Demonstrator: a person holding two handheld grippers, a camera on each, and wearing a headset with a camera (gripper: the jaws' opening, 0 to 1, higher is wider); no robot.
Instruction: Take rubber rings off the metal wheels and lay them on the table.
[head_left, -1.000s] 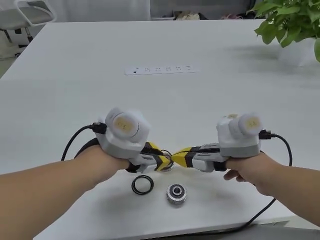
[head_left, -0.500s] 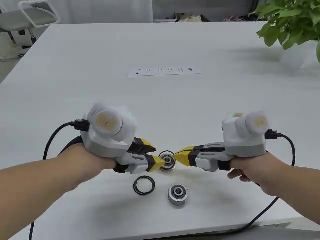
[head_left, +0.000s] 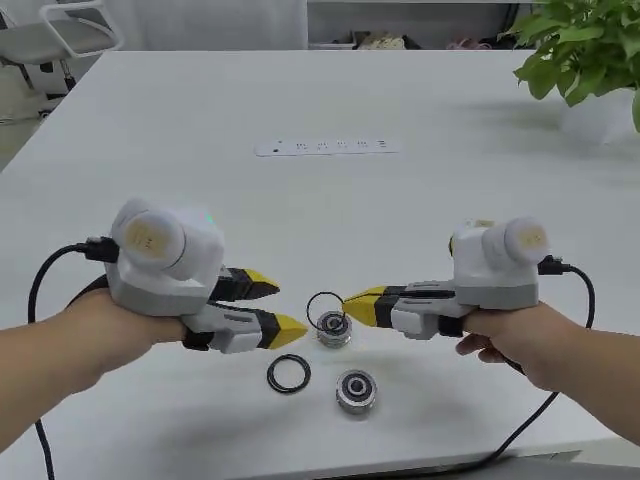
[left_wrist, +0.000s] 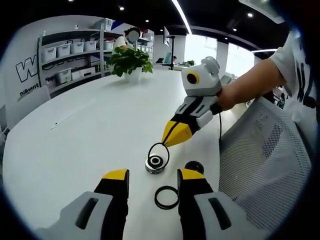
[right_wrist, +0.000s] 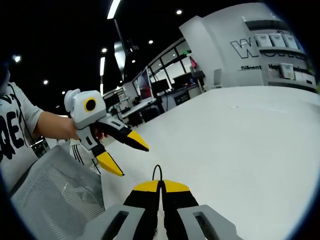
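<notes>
My right gripper (head_left: 347, 298) pinches a ring (head_left: 309, 303), which hangs just above its wheel (head_left: 333, 329). My left gripper (head_left: 290, 306) gapes wide and empty. Another ring (head_left: 271, 372) lies on the table (head_left: 330, 200) beside the second wheel (head_left: 354, 388). I judge that only laying mine down remains.

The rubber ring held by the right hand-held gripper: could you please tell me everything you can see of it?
It is a thin black rubber ring, a slim closed loop that looks soft. The shut tips of the right hand-held gripper pinch one side of it, so it stands roughly on edge above the table. Its lower part hangs at a small metal wheel; I cannot tell whether they touch. The open left hand-held gripper is apart from it.
</notes>
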